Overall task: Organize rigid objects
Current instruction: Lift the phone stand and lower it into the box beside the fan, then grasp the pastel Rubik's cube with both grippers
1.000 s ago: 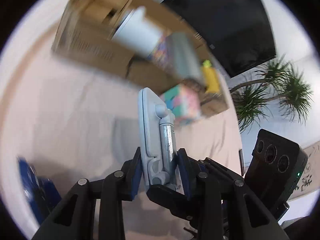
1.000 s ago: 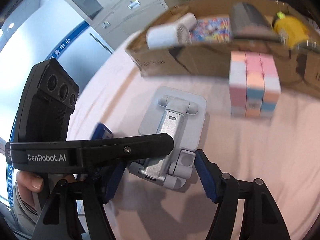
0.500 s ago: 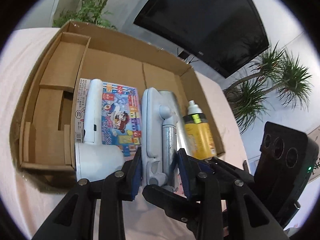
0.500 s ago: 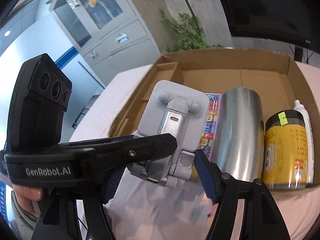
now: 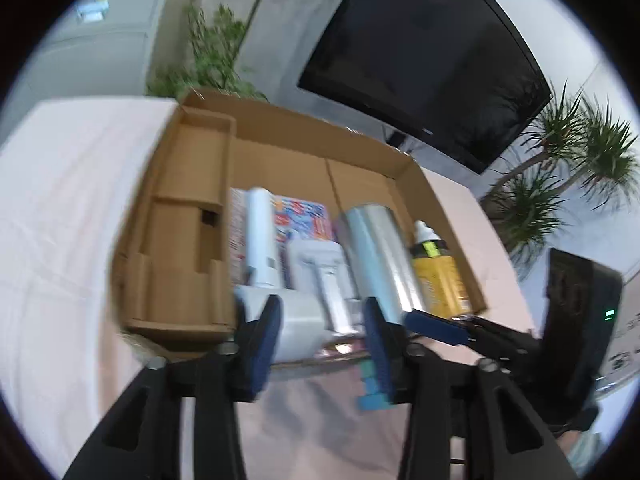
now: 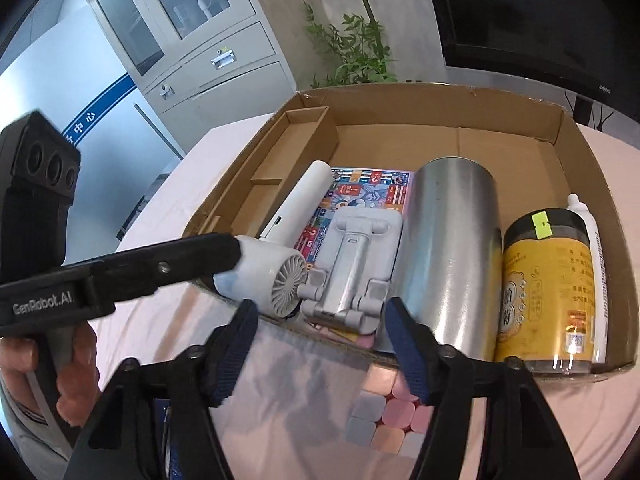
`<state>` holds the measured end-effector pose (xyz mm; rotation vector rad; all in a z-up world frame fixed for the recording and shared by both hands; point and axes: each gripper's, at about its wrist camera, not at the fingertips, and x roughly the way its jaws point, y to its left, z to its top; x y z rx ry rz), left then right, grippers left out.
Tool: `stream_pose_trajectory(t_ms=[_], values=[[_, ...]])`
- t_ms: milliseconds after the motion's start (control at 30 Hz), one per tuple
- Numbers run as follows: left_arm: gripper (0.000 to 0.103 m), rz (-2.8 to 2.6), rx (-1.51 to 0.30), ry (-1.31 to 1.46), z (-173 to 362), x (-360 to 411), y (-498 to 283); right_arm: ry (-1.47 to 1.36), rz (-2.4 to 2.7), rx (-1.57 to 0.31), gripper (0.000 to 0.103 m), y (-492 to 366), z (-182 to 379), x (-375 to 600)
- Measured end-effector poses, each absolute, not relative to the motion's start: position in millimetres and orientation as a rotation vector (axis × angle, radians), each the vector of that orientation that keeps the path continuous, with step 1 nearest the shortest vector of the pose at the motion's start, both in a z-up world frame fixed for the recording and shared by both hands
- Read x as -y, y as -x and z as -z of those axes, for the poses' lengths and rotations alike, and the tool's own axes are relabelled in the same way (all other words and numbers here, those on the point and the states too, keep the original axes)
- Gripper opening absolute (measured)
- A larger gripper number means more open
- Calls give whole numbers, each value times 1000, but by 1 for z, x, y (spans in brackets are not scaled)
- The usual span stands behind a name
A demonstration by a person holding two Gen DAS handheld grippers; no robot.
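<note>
The left gripper [image 5: 320, 332], a black frame with blue pads, is spreading its jaws, and nothing sits between them. The right gripper [image 6: 320, 344] is drawing its jaws inward, yet they too stand apart with nothing pinched. Just beyond both, the light grey folding phone stand with a metal arm [image 6: 352, 268] lies flat in the open brown cardboard box [image 6: 440, 100], on top of a colourful printed card [image 6: 372, 184]. To one side of it lies a white handheld fan [image 6: 280, 264], to the other a brushed steel tumbler [image 6: 452, 240]. Further right sit a yellow jar with a black lid [image 6: 544, 292] (Chinese characters on its label) and a white tube [image 6: 596, 260]. The left tool's arm reads "GenRobot.AI". A pastel puzzle cube [image 6: 388, 420] rests on the pink cloth [image 6: 560, 420] outside the box.
</note>
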<state>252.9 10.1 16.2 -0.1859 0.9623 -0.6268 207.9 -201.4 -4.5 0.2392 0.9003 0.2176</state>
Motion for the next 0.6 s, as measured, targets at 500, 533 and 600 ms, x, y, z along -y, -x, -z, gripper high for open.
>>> stream_pose_trajectory(t_ms=[500, 533, 600], values=[[79, 666, -1005, 245, 6, -7, -210, -153, -190, -881, 88, -122, 44, 224], [79, 694, -1031, 259, 14, -1, -205, -149, -197, -895, 86, -121, 51, 225], [79, 732, -1087, 291, 34, 12, -199, -149, -240, -917, 84, -119, 64, 227]])
